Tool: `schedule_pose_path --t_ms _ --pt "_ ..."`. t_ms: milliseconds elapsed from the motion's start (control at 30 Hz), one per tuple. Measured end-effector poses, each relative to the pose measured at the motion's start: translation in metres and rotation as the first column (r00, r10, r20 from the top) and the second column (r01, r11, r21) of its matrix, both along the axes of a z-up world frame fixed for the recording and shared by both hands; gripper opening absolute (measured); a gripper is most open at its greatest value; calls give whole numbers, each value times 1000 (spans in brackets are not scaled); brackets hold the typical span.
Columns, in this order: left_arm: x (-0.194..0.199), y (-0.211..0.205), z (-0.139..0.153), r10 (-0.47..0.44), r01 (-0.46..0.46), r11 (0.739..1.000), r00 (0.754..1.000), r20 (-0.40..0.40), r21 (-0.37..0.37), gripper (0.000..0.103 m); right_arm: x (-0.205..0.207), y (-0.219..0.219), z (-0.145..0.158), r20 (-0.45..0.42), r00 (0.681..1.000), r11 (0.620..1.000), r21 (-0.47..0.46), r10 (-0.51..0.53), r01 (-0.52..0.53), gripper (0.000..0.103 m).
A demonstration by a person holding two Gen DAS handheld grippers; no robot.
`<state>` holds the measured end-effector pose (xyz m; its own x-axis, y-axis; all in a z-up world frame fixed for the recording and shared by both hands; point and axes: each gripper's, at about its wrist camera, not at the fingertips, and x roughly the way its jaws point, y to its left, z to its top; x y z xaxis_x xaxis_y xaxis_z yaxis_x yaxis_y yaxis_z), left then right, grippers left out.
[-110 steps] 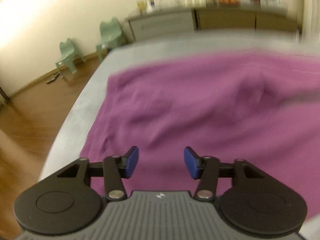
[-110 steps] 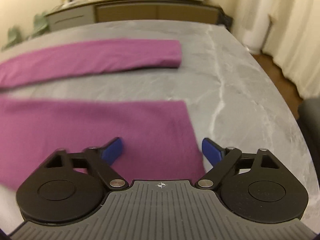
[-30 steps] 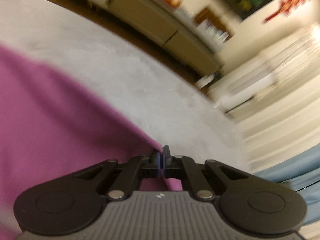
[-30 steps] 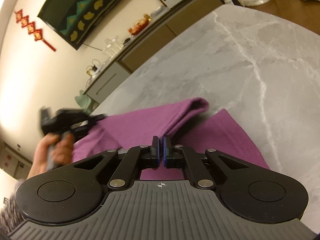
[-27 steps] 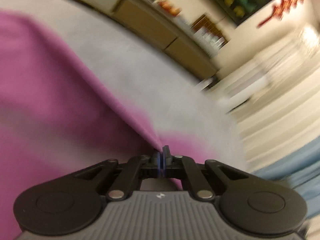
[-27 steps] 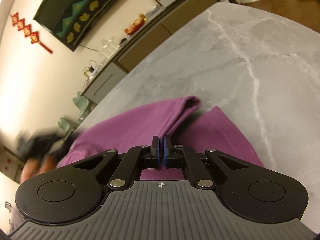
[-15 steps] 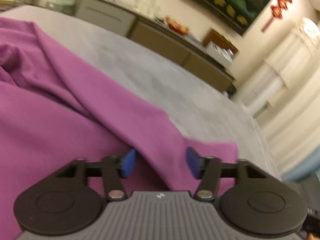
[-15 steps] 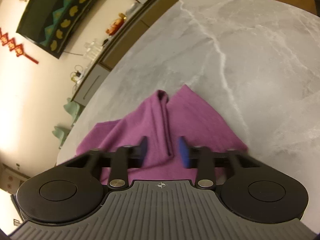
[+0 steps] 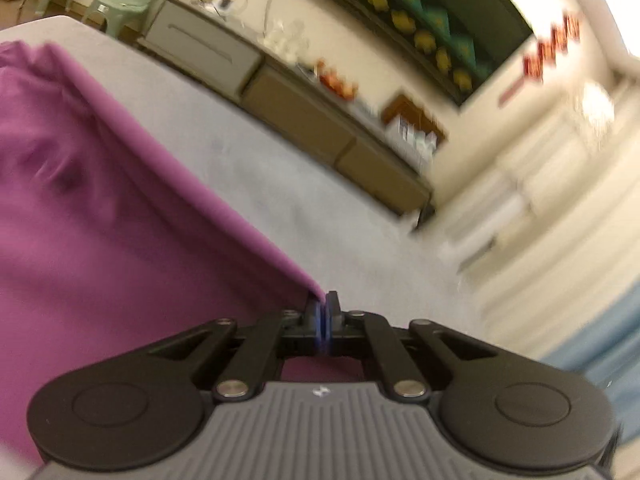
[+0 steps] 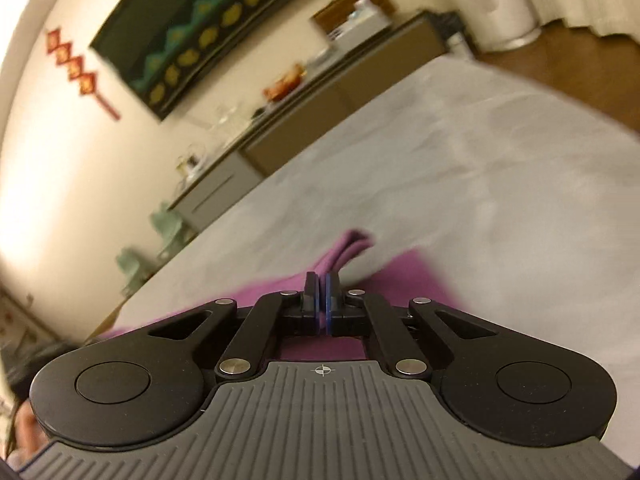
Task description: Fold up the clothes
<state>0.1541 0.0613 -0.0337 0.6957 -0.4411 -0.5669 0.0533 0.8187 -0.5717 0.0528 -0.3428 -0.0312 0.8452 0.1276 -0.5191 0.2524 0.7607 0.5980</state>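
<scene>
A purple garment (image 9: 92, 208) lies on the grey marble table (image 9: 280, 184) and fills the left of the left wrist view. My left gripper (image 9: 323, 312) is shut on the garment's edge, which runs taut up to the left. In the right wrist view the purple garment (image 10: 404, 276) lies just past the fingers, with a folded sleeve end (image 10: 352, 246) sticking out ahead. My right gripper (image 10: 322, 300) is shut on a fold of it.
A long sideboard (image 9: 320, 120) with clutter stands against the far wall, also seen in the right wrist view (image 10: 312, 92). Green child chairs (image 9: 124, 0) stand at the far left. Curtains (image 9: 540, 208) hang at the right. Wood floor (image 10: 580, 64) lies beyond the table edge.
Half a second ago both grippers were open over the garment. Both have now shut on the fabric, and both views are tilted and blurred.
</scene>
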Motion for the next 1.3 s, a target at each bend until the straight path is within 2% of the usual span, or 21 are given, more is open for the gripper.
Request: schedule_pose_path --t_ms 67,200,267,367,433,467,533,600,633,700,767,800,833,933,1067,1100,1133,1167,1200,1300 --pt "-23 -6 -25 -24 27 998 998 -59 55 2 -8 -15 -11 -51 998 1000 8 -23 24 0" --pt "-29 -22 -61 11 0 996 993 -114 93 2 -6 -13 -24 -134 991 1000 -29 -12 9 0" --pt "-27 -26 -47 4 0 997 999 -53 82 2 -6 -9 -23 -136 991 998 -55 -18 10 0" --pt "-26 -31 -20 -5 0 996 999 49 94 2 -16 -9 -11 -70 996 995 -80 -59 53 0" --pt "-28 -34 -25 -22 19 991 999 23 133 2 -26 -12 -4 -36 995 993 -75 -98 96 0" --pt "-26 -37 -37 -24 26 989 1000 -14 143 2 -29 -15 -4 -41 992 990 -77 -119 116 0" --pt "-23 -42 -62 -26 40 986 996 -91 160 2 -24 -18 -13 -113 985 988 -98 -132 122 0" --pt "-24 -43 -67 -29 42 985 996 -81 167 2 -16 -12 -16 -152 981 982 -161 -124 99 0" --pt "-25 -43 -69 -30 43 984 997 -75 170 3 -16 -5 -12 -133 983 973 -211 -123 93 0" --pt "-26 -40 -64 -38 47 987 997 -62 156 3 -14 7 -4 -89 990 956 -283 -109 80 6" --pt "-37 -33 -66 -38 48 987 997 -63 155 4 -7 12 -2 -48 996 960 -273 -74 58 14" --pt "-38 -32 -67 -38 47 987 997 -62 152 4 3 15 -5 -70 996 960 -277 -60 39 25" --pt "-38 -31 -69 -38 47 988 997 -61 149 4 12 17 -8 -93 995 960 -280 -46 19 28" --pt "-35 -29 -70 -41 49 987 998 -55 151 4 39 24 -18 -139 990 951 -305 9 -51 27" --pt "-38 -28 -63 -53 55 988 998 -16 141 4 48 40 -27 -180 982 926 -359 59 -121 32" --pt "-38 -28 -61 -61 61 989 998 -4 136 4 48 45 -28 -186 980 918 -374 67 -133 31" --pt "-39 -28 -59 -69 67 989 998 9 132 4 47 47 -28 -186 980 913 -384 68 -136 12" --pt "-40 -29 -56 -78 74 989 997 24 131 4 45 46 -26 -179 982 912 -389 63 -129 7" --pt "-41 -30 -53 -83 77 988 996 39 130 4 42 45 -24 -173 983 911 -395 57 -122 4" --pt "-48 -34 -40 -114 103 988 989 95 112 6 26 39 -12 -123 992 908 -414 17 -67 2"
